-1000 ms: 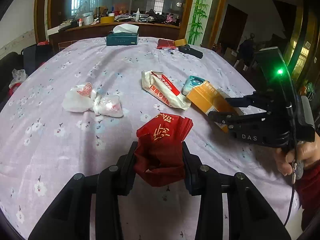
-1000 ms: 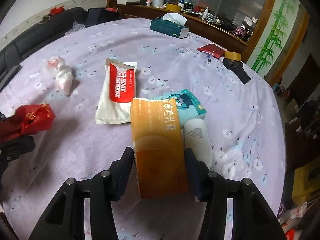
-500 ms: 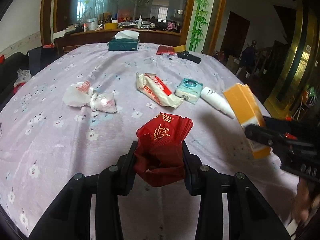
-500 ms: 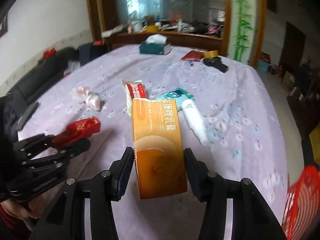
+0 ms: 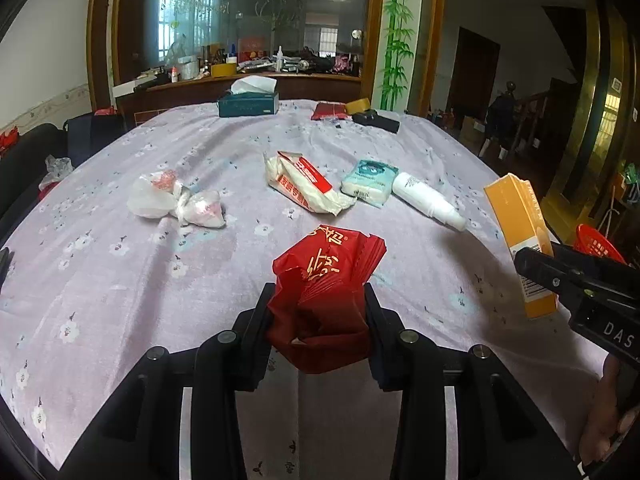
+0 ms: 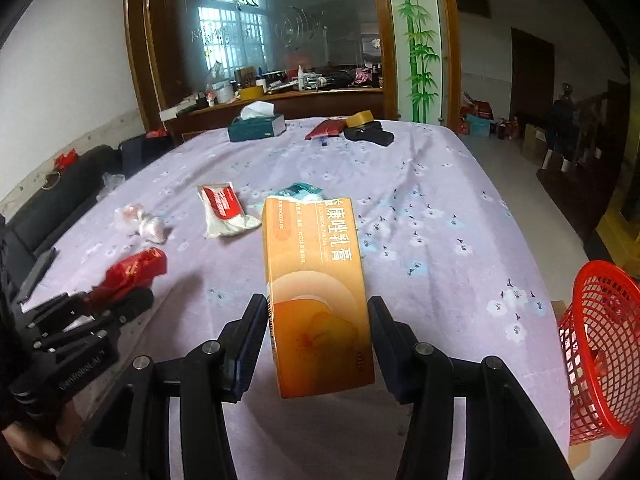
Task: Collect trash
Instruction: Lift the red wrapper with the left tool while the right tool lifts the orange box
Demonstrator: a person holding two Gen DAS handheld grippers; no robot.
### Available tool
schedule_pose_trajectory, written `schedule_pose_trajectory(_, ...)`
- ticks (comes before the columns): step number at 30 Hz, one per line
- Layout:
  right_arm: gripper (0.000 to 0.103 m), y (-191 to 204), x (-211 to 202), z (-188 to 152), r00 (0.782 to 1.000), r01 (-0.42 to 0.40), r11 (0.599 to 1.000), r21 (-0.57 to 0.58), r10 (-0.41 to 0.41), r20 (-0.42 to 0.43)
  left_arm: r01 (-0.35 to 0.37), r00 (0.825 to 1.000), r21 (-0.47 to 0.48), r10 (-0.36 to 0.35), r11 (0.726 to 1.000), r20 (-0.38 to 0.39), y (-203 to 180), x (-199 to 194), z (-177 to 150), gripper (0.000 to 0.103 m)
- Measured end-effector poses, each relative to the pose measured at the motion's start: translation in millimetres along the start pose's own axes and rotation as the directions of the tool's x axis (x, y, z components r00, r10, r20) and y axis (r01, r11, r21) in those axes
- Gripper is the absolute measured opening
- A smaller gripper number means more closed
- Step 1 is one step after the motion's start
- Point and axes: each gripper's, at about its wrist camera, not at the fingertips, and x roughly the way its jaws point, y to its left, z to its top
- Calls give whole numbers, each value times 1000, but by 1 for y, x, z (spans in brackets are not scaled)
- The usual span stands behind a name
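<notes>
While left claw (image 5: pixel 318 320) grips red wrapper (image 5: pixel 324 280), right claw (image 6: pixel 318 336) w/ orange box (image 6: pixel 318 292) lifted off table, now nr red basket (image 6: pixel 600 344)

A crumpled red wrapper (image 5: pixel 326 280) with gold lettering, an orange box (image 6: pixel 318 292) printed in white characters, a red mesh basket (image 6: pixel 604 344), and a lilac tablecloth (image 5: pixel 120 272) scattered with small white blossoms

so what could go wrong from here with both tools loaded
The right tool holds the orange box only near its lower end, so it might pivot or slip before reaching the red basket. The basket sits off the table edge; a short release could miss. The left tool's red wrapper is crumpled and may slide.
</notes>
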Motion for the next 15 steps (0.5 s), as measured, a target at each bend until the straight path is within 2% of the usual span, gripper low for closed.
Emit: schedule_pose_trajectory(15, 55, -3, 4, -5, 1000, 22, 1000, 11, -22, -14, 5, 1000, 9, -4, 1000, -14, -2, 3, -3, 38)
